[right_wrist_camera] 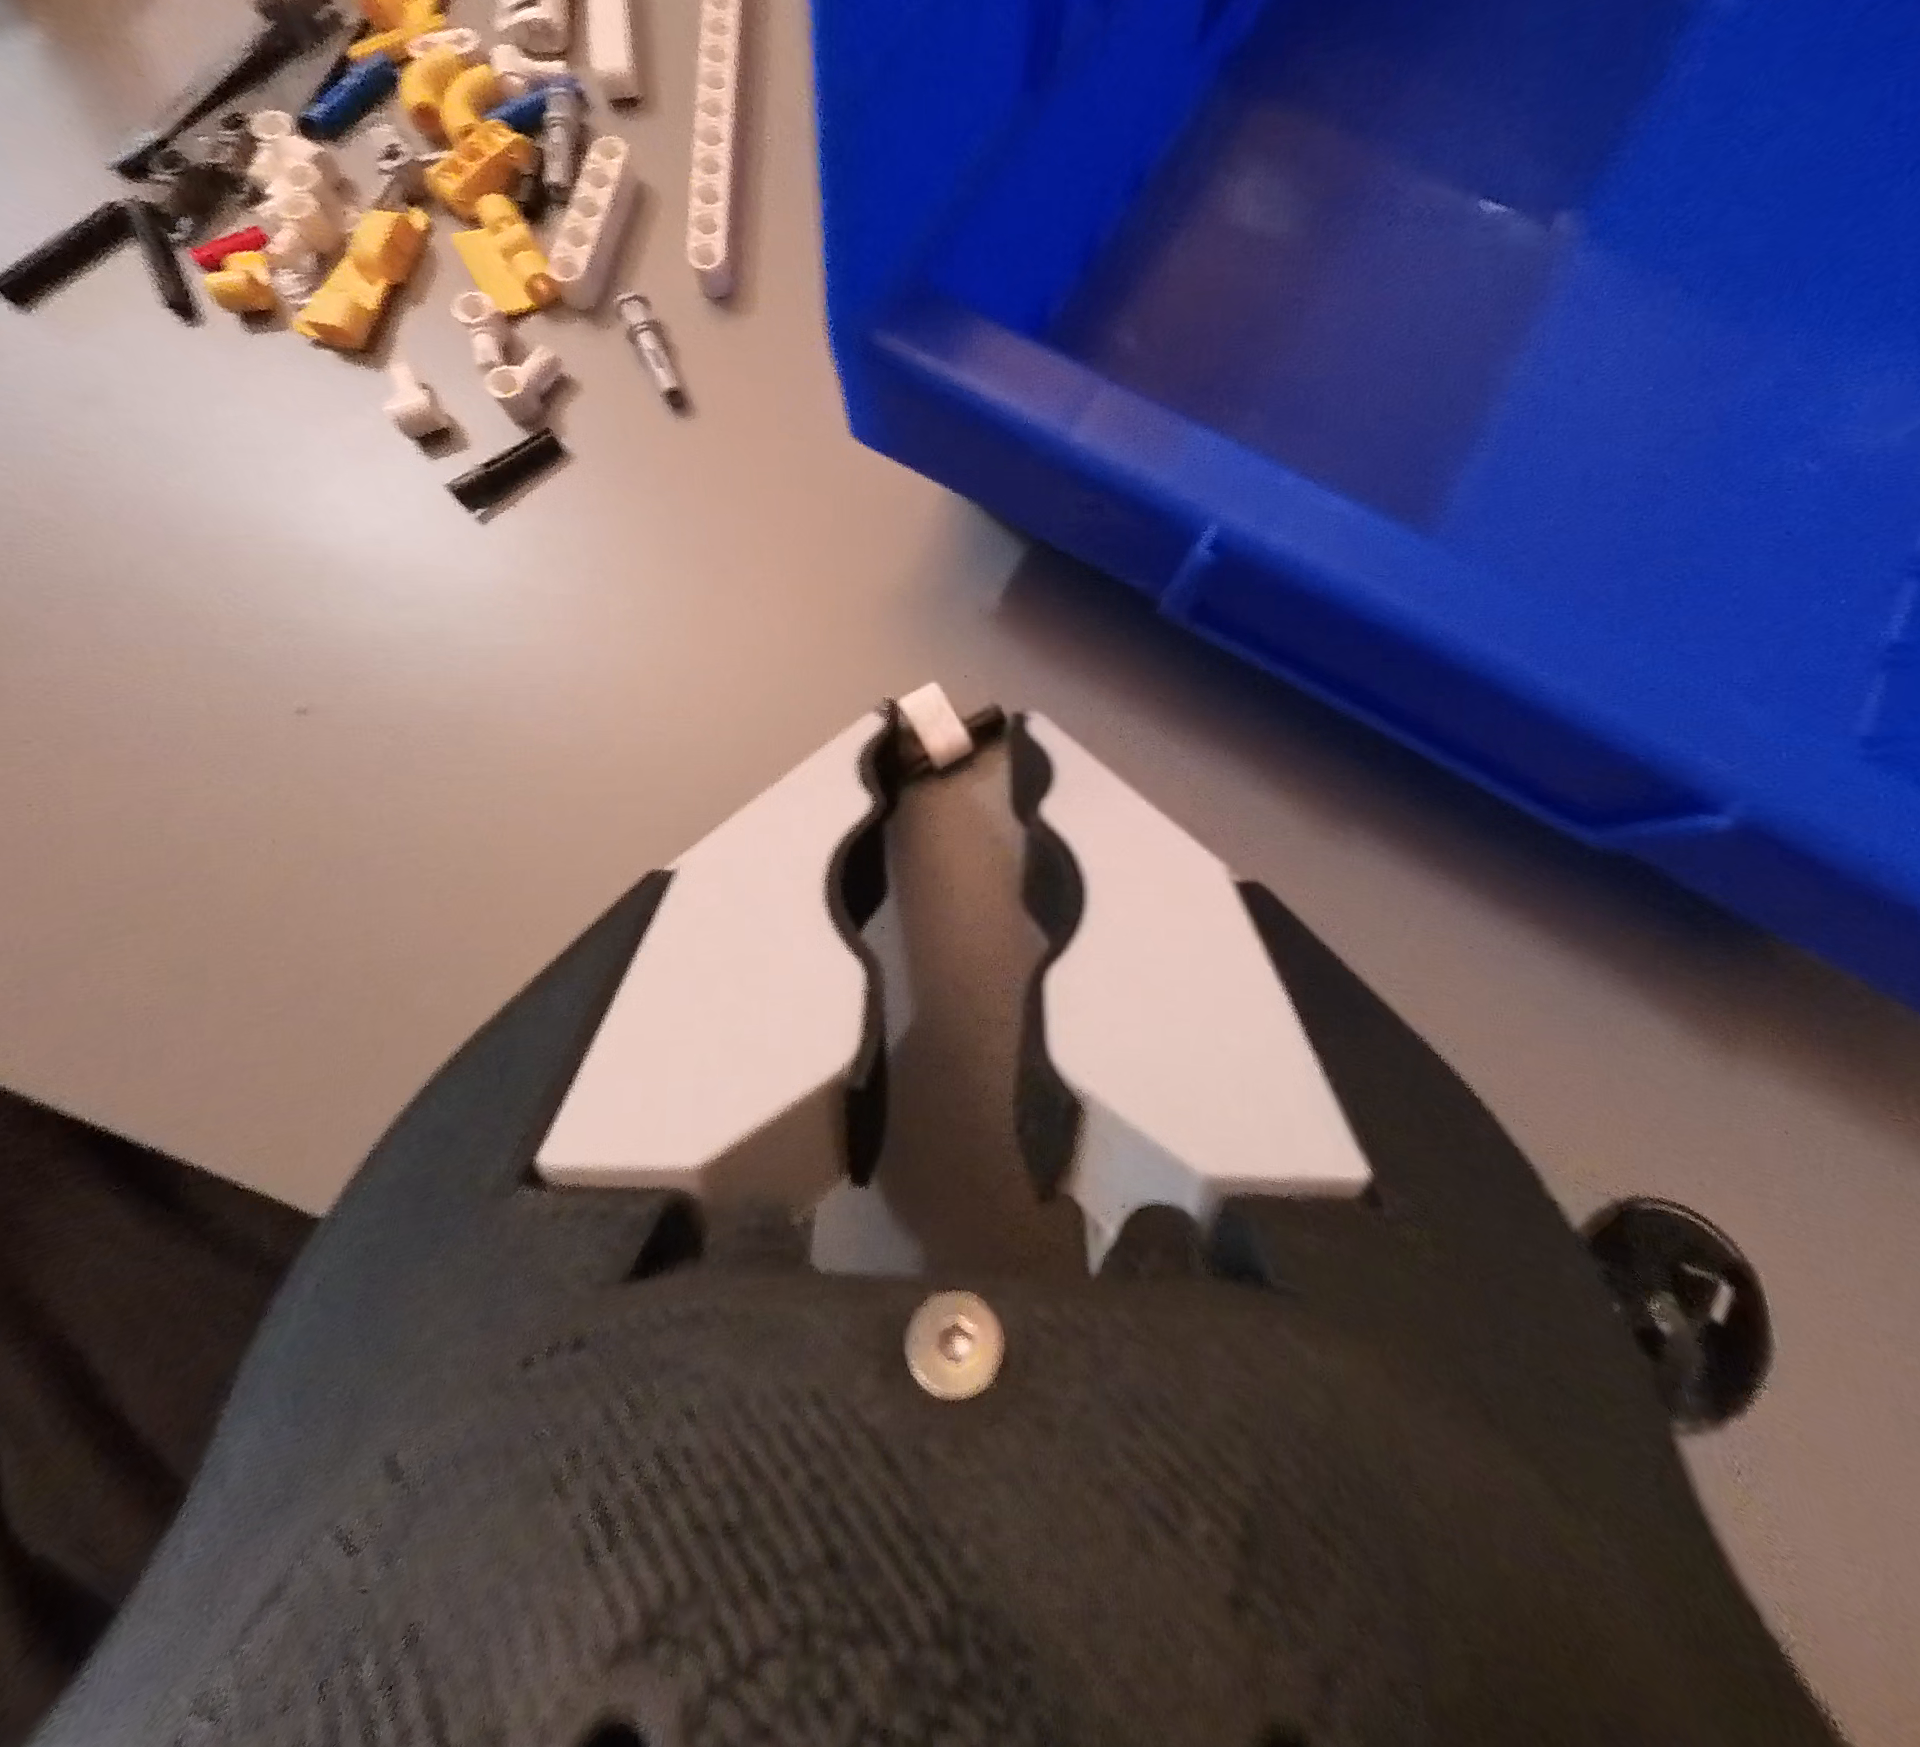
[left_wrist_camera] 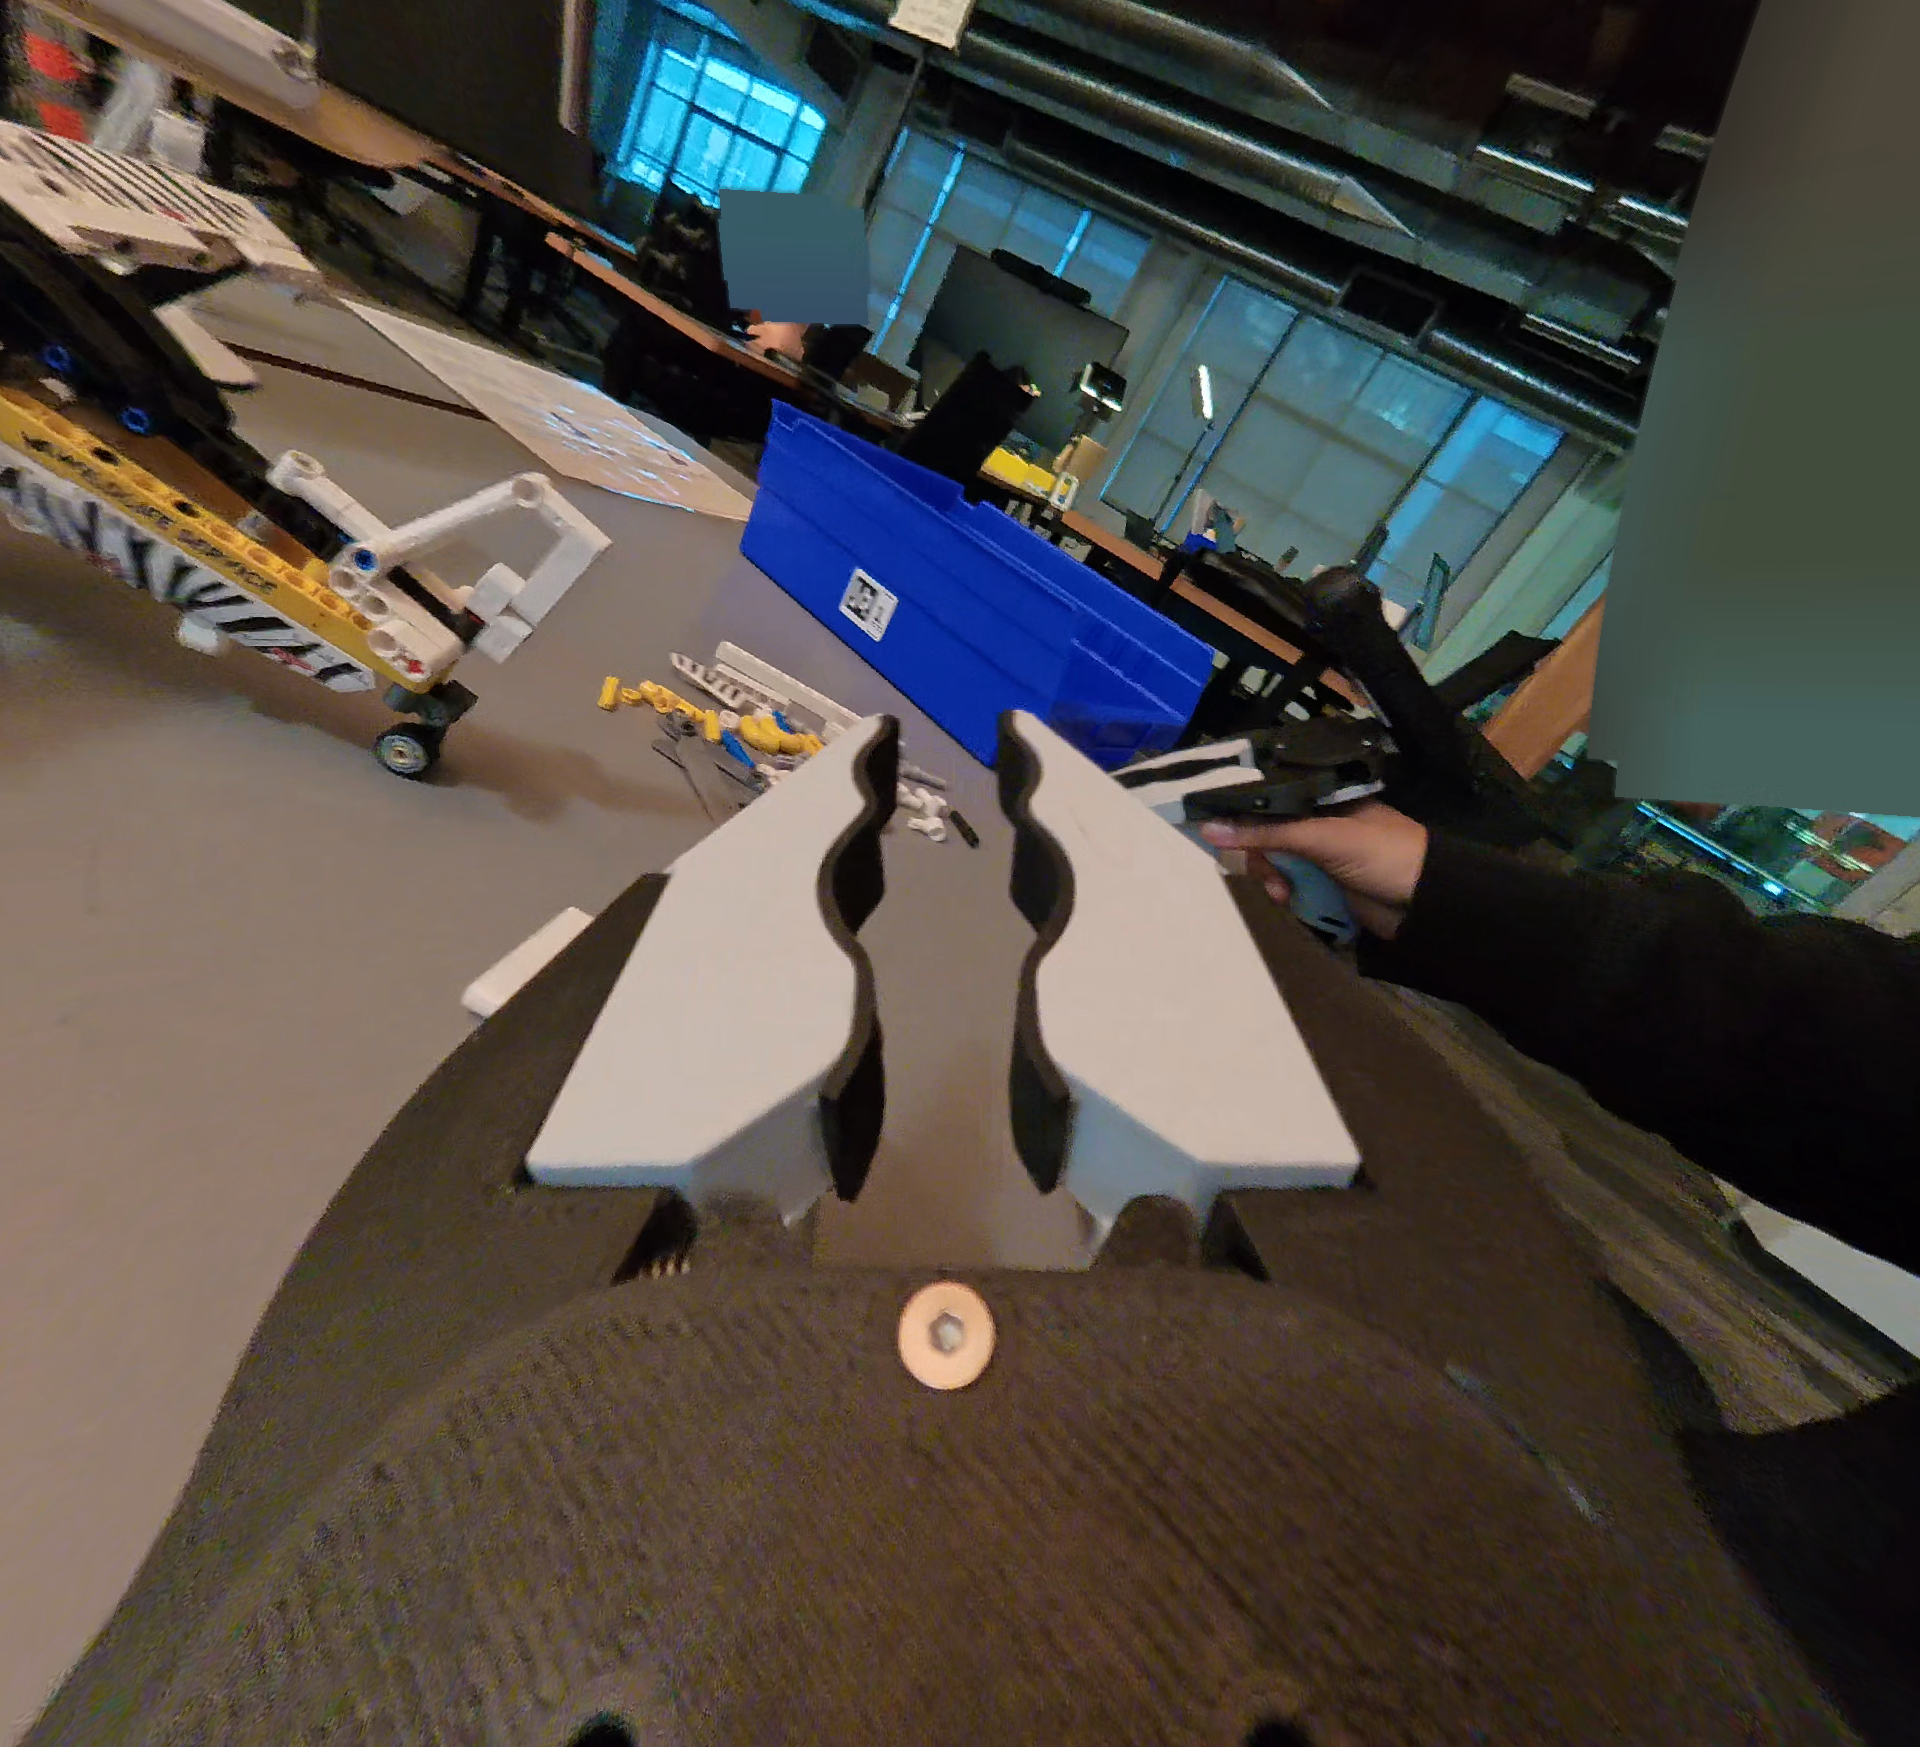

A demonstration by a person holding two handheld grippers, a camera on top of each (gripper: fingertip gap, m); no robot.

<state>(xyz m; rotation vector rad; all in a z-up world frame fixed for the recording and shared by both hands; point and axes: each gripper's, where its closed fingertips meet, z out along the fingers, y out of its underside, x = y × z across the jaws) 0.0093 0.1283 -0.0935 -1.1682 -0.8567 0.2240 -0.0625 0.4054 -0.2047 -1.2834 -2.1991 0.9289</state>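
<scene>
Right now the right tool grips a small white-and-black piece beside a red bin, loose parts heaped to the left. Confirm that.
Wrong on one count: the bin is blue, not red, as the right wrist view shows. The right tool does grip the small white-and-black piece, with loose parts heaped to the left.

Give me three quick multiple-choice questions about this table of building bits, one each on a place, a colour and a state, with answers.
1. Where does the loose parts pile lie?
A. inside the bin
B. on the table beside the bin
C. on the toy vehicle

2. What colour is the bin?
A. blue
B. red
C. green

3. How does the left gripper stand?
A. clamped on a beam
B. open, nothing between its fingers
C. inside the bin

Answers: B, the pile sits on the grey table left of the bin; A, its walls are plainly blue; B, only table shows between the fingers.
</scene>
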